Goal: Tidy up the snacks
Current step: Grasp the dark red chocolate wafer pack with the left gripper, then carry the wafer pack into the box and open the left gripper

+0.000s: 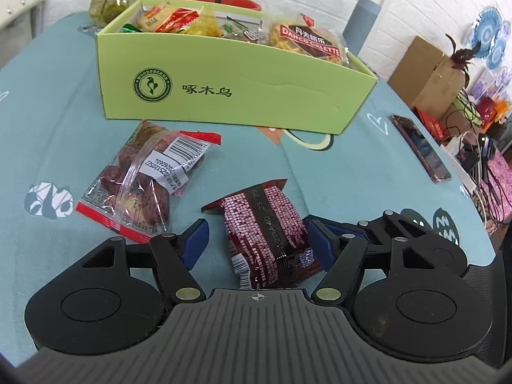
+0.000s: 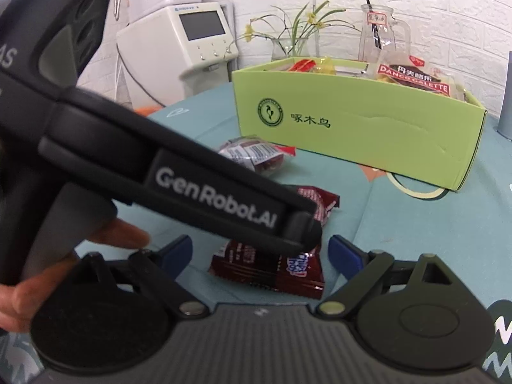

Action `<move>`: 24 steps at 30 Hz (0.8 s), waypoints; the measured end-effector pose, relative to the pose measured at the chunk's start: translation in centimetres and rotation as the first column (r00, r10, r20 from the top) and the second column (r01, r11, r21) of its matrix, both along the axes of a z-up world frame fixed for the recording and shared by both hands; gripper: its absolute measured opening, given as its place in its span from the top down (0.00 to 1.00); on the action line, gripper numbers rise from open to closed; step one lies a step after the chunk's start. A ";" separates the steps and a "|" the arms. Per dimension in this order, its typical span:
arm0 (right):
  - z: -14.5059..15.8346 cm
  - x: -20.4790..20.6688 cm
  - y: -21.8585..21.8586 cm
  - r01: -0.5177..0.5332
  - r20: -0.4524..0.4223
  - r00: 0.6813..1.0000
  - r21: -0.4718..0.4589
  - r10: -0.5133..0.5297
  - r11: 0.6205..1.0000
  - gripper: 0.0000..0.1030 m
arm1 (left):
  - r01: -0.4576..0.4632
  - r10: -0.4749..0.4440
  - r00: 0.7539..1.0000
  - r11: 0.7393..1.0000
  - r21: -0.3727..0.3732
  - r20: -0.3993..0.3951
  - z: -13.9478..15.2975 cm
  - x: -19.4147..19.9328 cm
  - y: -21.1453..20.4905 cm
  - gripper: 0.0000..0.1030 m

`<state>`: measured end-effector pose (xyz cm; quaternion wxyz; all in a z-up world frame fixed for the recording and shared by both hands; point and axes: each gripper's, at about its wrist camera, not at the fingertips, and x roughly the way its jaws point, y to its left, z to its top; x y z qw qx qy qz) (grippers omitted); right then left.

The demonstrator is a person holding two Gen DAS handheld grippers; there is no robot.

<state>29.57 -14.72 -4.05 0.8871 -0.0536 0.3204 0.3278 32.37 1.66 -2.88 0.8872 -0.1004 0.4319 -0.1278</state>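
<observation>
A dark red snack packet (image 1: 265, 233) lies on the teal tablecloth between the blue fingers of my left gripper (image 1: 256, 240), which is open around it; the right finger touches the packet's side. A clear packet of dark red snacks with red ends (image 1: 140, 179) lies to its left. Behind stands a green cardboard box (image 1: 236, 96) filled with several snack packets. In the right wrist view my right gripper (image 2: 260, 252) is open and empty over the same dark red packet (image 2: 272, 265), with the left gripper's black body (image 2: 179, 176) crossing in front. The box (image 2: 352, 124) stands behind.
A phone (image 1: 419, 147) lies near the table's right edge. A glass vase with flowers (image 2: 288, 44) and a glass jug (image 2: 380, 35) stand behind the box. A white machine (image 2: 179, 48) is at the back left. Cardboard boxes and cables (image 1: 448, 102) sit beyond the right edge.
</observation>
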 end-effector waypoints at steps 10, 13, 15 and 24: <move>0.2 -0.1 -0.1 0.021 0.014 1.000 -0.006 -0.021 1.000 0.12 | -0.009 0.009 1.000 0.999 -0.037 -0.003 0.0 -0.2 0.6 0.51; 0.1 -0.1 0.0 0.025 0.030 0.999 -0.025 -0.024 0.999 0.21 | -0.007 0.007 1.000 0.999 -0.053 -0.002 0.0 -0.1 0.6 0.51; 0.1 -0.1 0.2 0.025 0.035 0.999 -0.036 -0.024 0.999 0.21 | -0.002 0.003 1.000 0.999 -0.051 0.006 -0.2 -0.1 0.5 0.51; 2.4 -1.6 -0.3 0.032 0.156 0.987 -0.038 -0.025 0.999 0.35 | 0.007 0.000 0.998 0.994 -0.107 0.066 2.7 -0.7 0.7 0.77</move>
